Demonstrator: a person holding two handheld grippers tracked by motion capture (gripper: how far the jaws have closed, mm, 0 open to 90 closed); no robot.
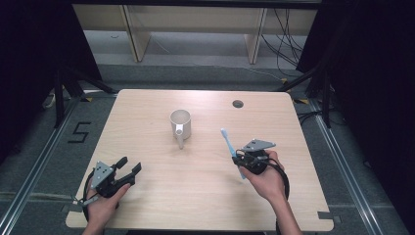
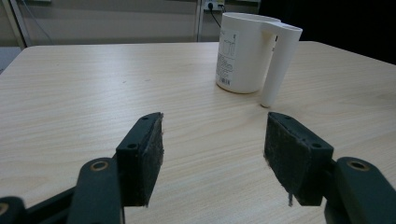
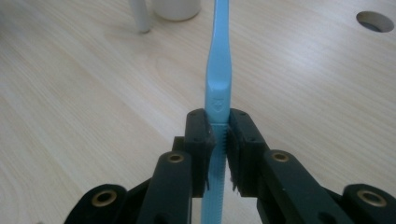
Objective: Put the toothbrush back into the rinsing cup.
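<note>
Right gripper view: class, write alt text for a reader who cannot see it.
The right gripper is shut on a light blue toothbrush handle, which points away over a pale wooden table. A white mug's base and a round table hole sit at the far edge.

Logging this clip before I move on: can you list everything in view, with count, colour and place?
mug: 1, white, upright at the table's middle, long handle toward the person
toothbrush: 1, light blue, clamped by its handle, head pointing away from the person
table: 1, light wood, round cable hole near the far right edge
floor marking "5": 1, black, left of the table
shelving: light wood, behind the table
left tongs: black, open, near left of the table
right tongs: black, shut on the toothbrush
hands: 2, one on each tongs
</note>
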